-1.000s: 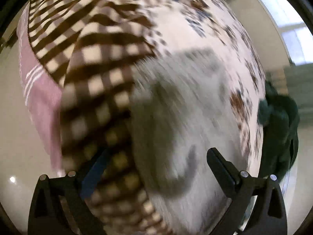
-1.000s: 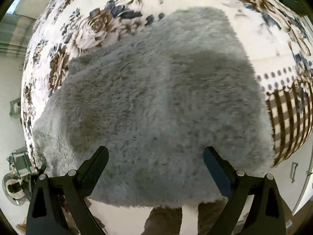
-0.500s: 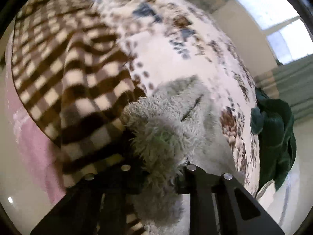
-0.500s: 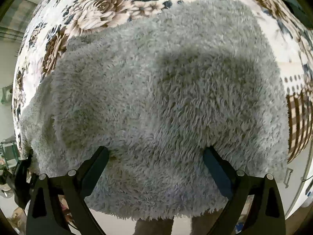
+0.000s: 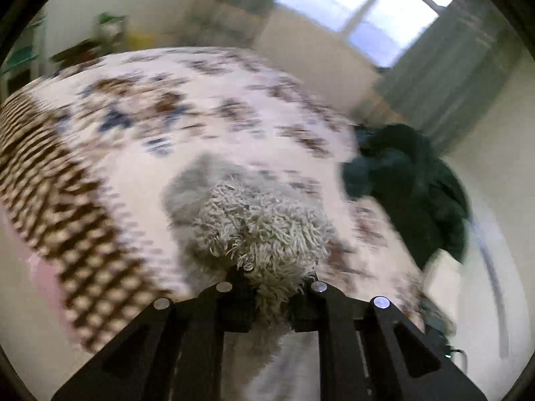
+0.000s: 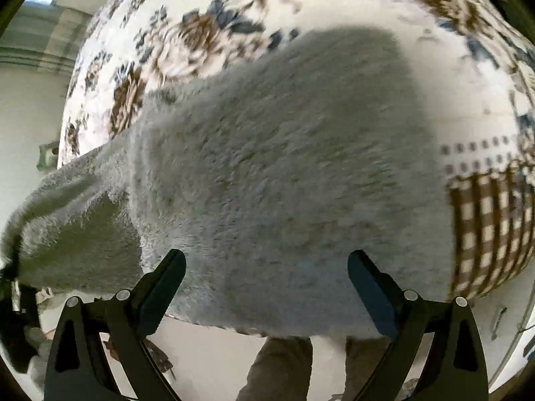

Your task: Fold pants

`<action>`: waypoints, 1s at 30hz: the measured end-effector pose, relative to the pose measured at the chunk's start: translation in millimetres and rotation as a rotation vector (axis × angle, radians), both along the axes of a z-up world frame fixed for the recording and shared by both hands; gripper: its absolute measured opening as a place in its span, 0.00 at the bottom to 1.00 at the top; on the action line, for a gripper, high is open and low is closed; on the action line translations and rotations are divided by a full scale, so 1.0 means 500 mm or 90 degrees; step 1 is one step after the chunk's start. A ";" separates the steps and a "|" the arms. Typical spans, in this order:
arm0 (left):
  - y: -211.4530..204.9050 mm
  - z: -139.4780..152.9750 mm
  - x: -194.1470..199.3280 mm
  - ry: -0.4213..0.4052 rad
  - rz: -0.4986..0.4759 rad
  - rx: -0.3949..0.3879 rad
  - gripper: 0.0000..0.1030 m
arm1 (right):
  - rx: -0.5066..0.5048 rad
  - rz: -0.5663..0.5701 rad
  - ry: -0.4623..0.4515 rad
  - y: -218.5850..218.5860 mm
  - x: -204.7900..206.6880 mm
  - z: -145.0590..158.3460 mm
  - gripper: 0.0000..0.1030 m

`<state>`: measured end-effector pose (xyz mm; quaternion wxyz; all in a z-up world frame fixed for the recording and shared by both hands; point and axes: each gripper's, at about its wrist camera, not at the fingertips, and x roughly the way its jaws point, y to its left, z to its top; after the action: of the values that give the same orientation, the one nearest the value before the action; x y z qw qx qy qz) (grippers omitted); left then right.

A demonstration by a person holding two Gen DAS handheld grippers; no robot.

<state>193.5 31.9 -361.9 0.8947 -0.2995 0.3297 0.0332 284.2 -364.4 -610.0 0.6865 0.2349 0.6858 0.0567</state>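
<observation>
My left gripper (image 5: 272, 287) is clenched on a bunched tuft of the grey fleece pants (image 5: 264, 230), the shaggy pile spilling out above and below the pinch point between the two black fingers (image 5: 234, 300). Beyond that tuft, the rest of the pants trail away onto the floral bedspread (image 5: 200, 100), which is heavily blurred in this view. A brown-and-cream checked blanket (image 5: 60, 200) covers the bed's left edge, and a dark green garment (image 5: 411, 187) is heaped at the bed's right edge, below the curtained window (image 5: 367, 10). My right gripper (image 6: 267, 274) is released, its fingers (image 6: 164, 284) spread wide and hovering just over the near hem of the pants (image 6: 284, 167); I cannot tell whether the tips touch the pile. From this side the pants lie spread across the bedspread (image 6: 334, 0) at the bed's near edge, with one corner lifted off towards the left. The checked blanket (image 6: 491, 227) sits just beside the pants on the right.
</observation>
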 end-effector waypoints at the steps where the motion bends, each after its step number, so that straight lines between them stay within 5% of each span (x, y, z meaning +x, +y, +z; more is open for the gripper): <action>1: -0.044 0.021 0.005 -0.016 -0.030 -0.004 0.11 | 0.004 -0.009 -0.006 -0.028 -0.006 0.011 0.96; 5: -0.248 0.063 0.023 -0.047 -0.173 -0.015 0.11 | -0.006 -0.048 -0.022 -0.129 -0.014 0.040 0.96; 8: -0.402 0.029 0.040 -0.014 -0.271 -0.057 0.10 | -0.027 -0.078 -0.021 -0.215 -0.036 0.045 0.96; 14: -0.617 -0.066 0.080 0.163 -0.426 -0.099 0.17 | -0.066 -0.148 0.006 -0.393 -0.095 0.017 0.96; 16: -0.639 -0.077 0.083 0.198 -0.451 -0.101 0.33 | -0.060 -0.166 0.007 -0.433 -0.109 0.008 0.96; 18: -0.646 -0.070 0.082 0.203 -0.478 -0.098 0.72 | -0.047 -0.185 0.003 -0.459 -0.119 0.002 0.96; 20: -0.646 -0.043 0.074 0.192 -0.497 -0.085 0.88 | -0.027 -0.205 -0.009 -0.471 -0.121 0.002 0.97; 25: -0.590 0.017 0.057 0.177 -0.463 -0.013 0.88 | 0.066 -0.247 -0.053 -0.460 -0.088 0.004 0.97; 30: -0.431 -0.040 0.114 0.238 -0.331 0.091 0.88 | 0.175 -0.218 -0.057 -0.395 0.001 -0.030 0.97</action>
<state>250.6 -183.6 -382.0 0.8159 -0.1309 0.5505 -0.1187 284.4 -561.8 -625.0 0.6777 0.4364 0.5903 0.0426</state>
